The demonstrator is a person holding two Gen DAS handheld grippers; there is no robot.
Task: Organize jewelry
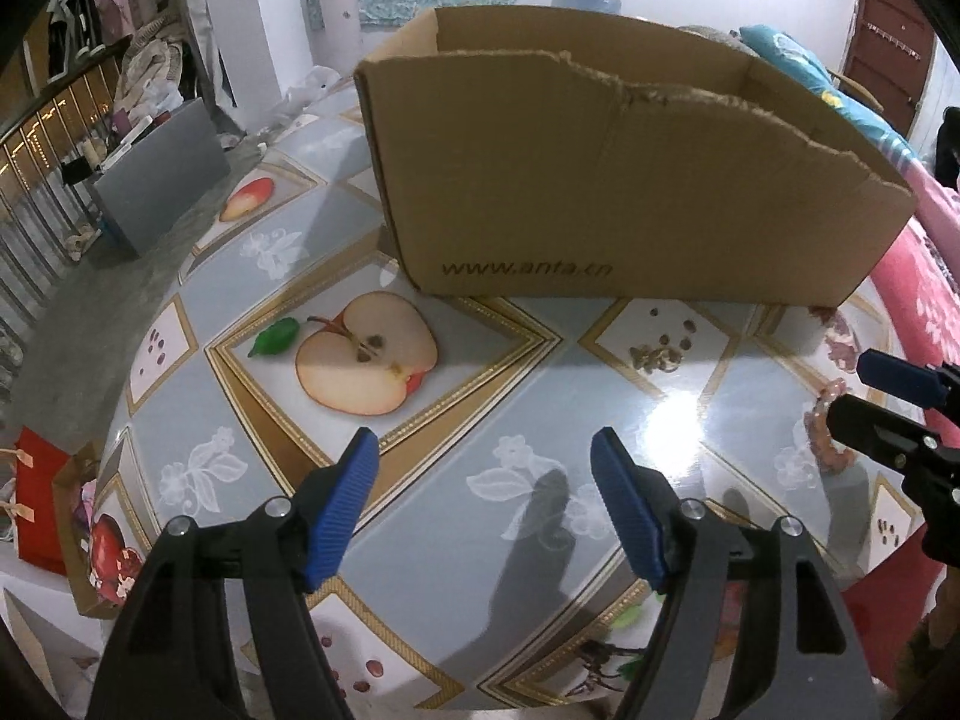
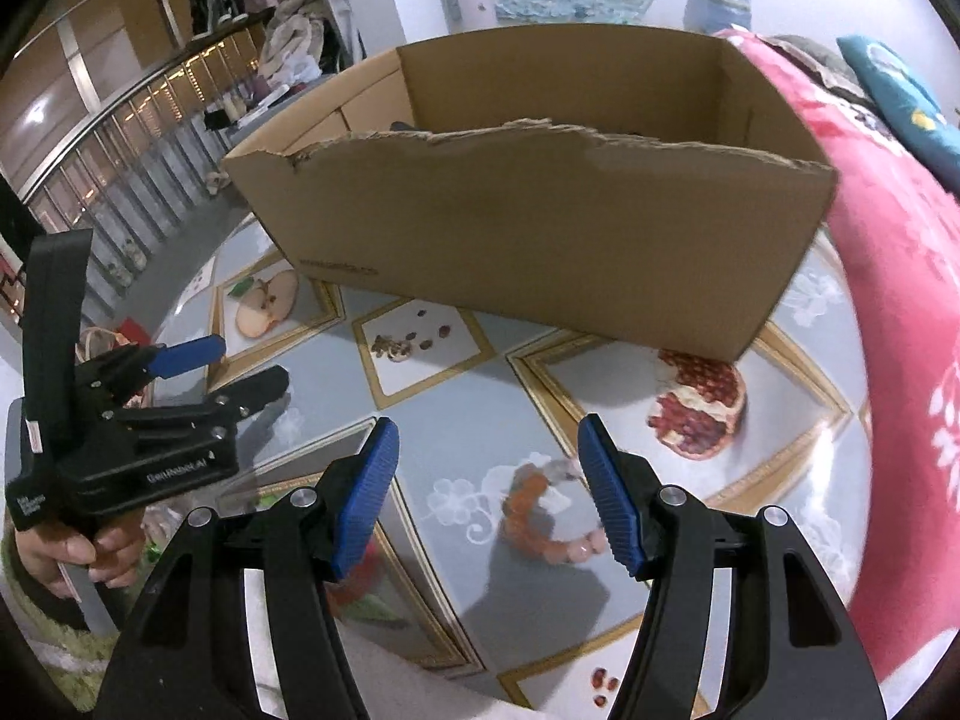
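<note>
Both claws stand apart and empty: the right claw (image 2: 486,480) hangs above one orange-pink beaded bracelet (image 2: 543,516) on the fruit-patterned table (image 2: 456,396), the left claw (image 1: 485,504) beside it. One small brownish jewelry cluster (image 2: 393,347) lies before one torn-rimmed cardboard box (image 2: 540,228).

box (image 2: 540,222) contents: hidden by wall | bracelet (image 2: 543,519): partly behind right tool pad

Right gripper (image 2: 486,489) open — bracelet (image 2: 543,519) beneath.
</note>
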